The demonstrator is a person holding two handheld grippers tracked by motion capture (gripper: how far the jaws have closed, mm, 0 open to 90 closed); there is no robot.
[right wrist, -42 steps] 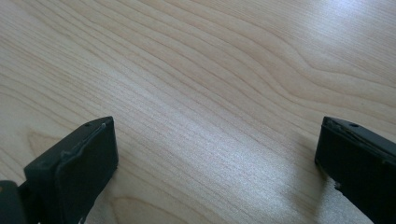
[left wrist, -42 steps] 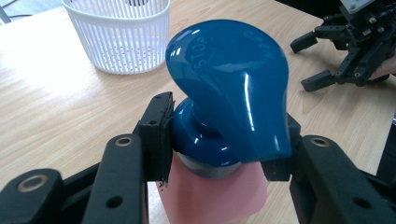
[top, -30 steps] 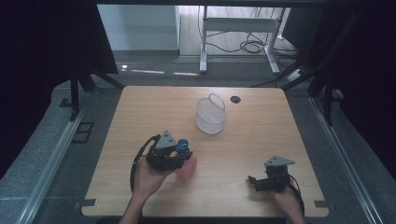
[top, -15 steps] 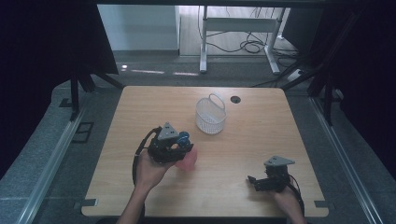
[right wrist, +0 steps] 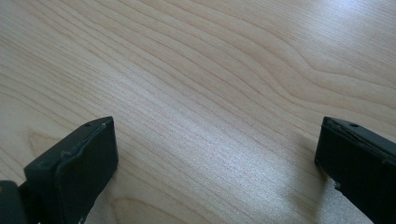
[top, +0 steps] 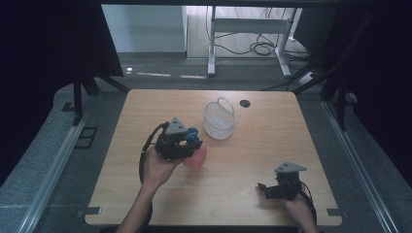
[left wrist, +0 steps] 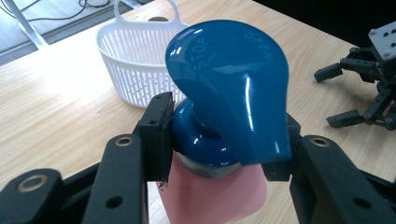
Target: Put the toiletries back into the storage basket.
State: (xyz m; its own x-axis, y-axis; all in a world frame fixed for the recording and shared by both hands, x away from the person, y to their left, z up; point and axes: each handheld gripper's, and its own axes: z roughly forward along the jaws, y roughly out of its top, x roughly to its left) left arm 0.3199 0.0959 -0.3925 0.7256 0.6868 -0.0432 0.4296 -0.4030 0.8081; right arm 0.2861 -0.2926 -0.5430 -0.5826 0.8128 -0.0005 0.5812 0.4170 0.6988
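- Two grippers are at work over the desk point(top: 145, 111); since a second ago the left gripper point(top: 187, 145) has carried its load up and away from the person, toward the white basket point(top: 218, 121), while the right gripper point(top: 274, 190) has kept its place near the front right corner.
- The left gripper's jaws remain clenched on the neck of a pink bottle point(left wrist: 215, 196), just under its cap.
- The bottle hangs clear of the desk, near the basket but apart from it.
- Its glossy blue cap point(left wrist: 233, 84) is bulbous, with the raised words STOP and OPEN; the body below is pale, matt pink.
- The right gripper's jaws stand released, wide apart over bare wood.
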